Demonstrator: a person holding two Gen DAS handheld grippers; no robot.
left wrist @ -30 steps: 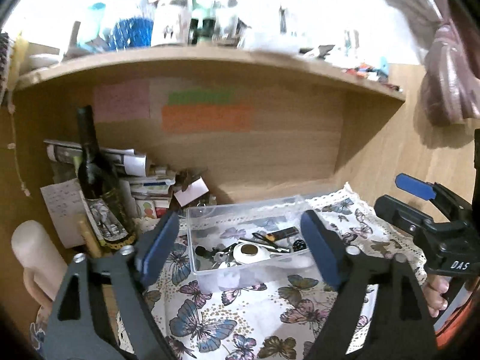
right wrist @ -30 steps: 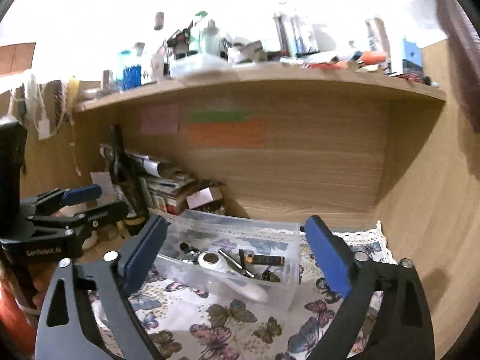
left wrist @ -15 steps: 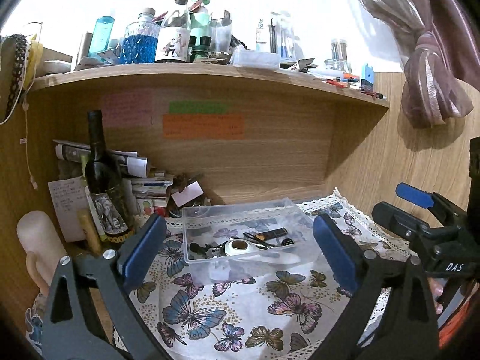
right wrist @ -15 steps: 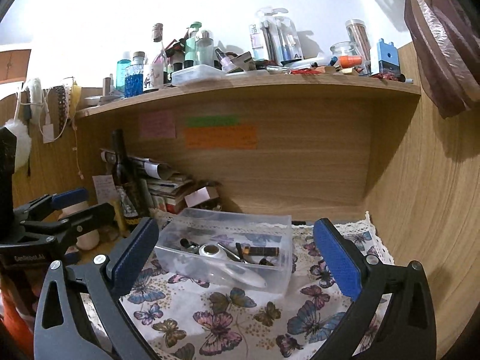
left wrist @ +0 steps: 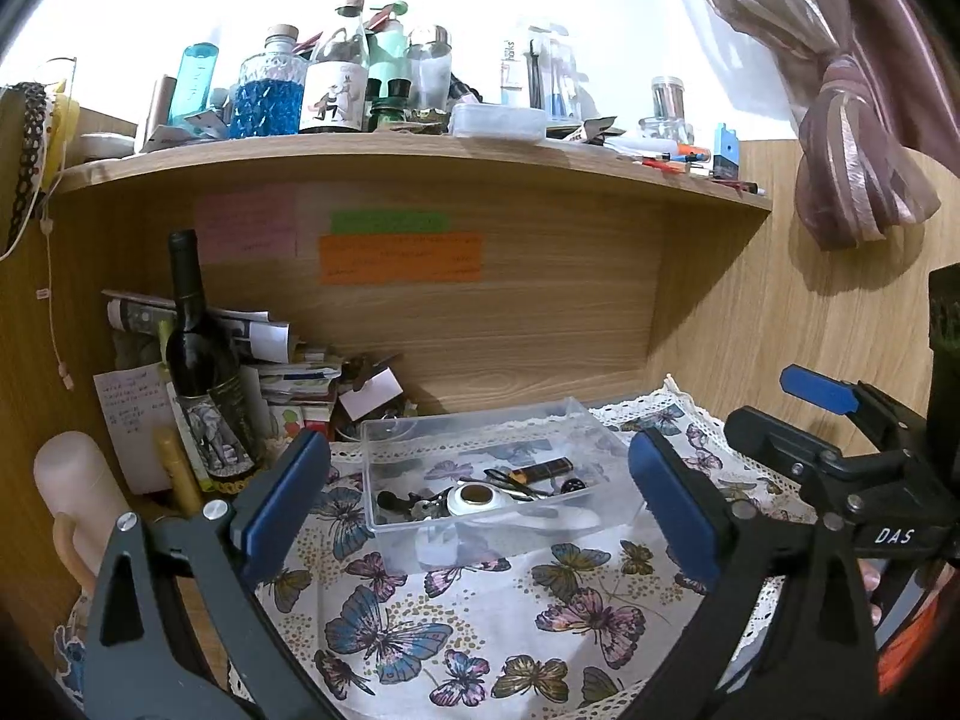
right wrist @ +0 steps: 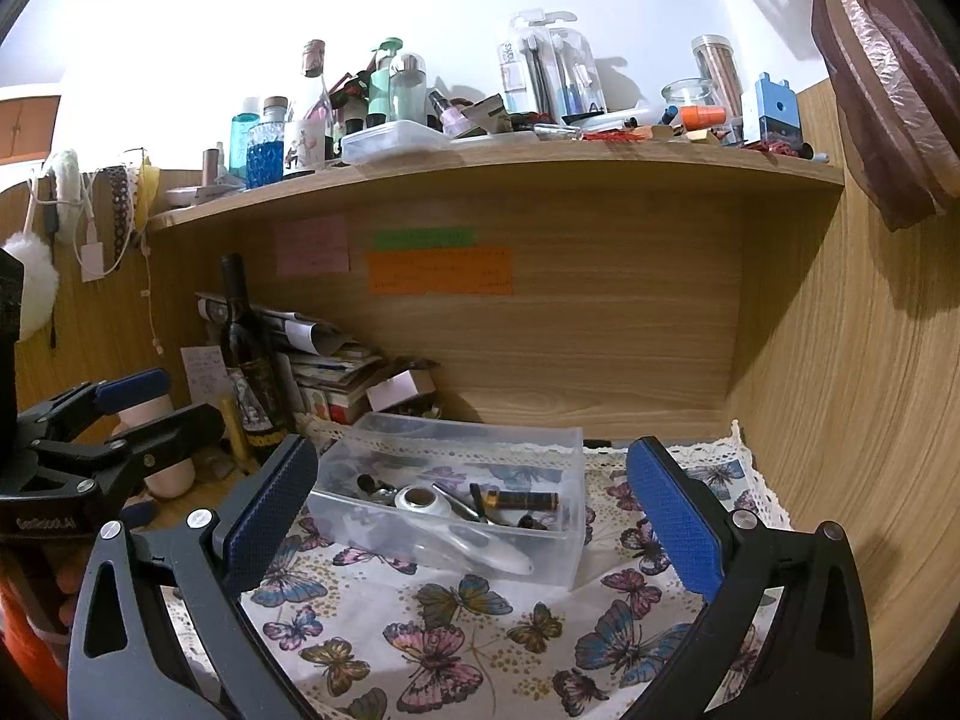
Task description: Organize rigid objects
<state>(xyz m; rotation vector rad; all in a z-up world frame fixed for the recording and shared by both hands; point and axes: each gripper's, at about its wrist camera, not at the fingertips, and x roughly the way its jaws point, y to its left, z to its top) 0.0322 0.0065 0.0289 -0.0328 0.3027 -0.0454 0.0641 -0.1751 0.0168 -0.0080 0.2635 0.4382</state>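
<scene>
A clear plastic box (left wrist: 384, 432) stands on the butterfly cloth (left wrist: 468, 630) under the wooden shelf; it also shows in the right wrist view (right wrist: 564, 450). Inside lie small rigid items: a white round compact (left wrist: 477, 495), a black and gold tube (right wrist: 522, 501), and dark metal tools. My left gripper (left wrist: 477, 501) is open and empty, held back from the box. My right gripper (right wrist: 474, 510) is open and empty, also in front of the box. Each gripper shows at the edge of the other's view.
A dark wine bottle (left wrist: 201, 360) stands left of the box beside stacked papers and booklets (left wrist: 288, 372). A pale pink cup (left wrist: 78, 492) stands at far left. The upper shelf (left wrist: 420, 150) holds many bottles and jars. A wooden wall (right wrist: 840, 390) closes the right side.
Both grippers have pulled back and tilted up from the box, so more of the cloth and upper shelf shows. Both stay open and empty.
</scene>
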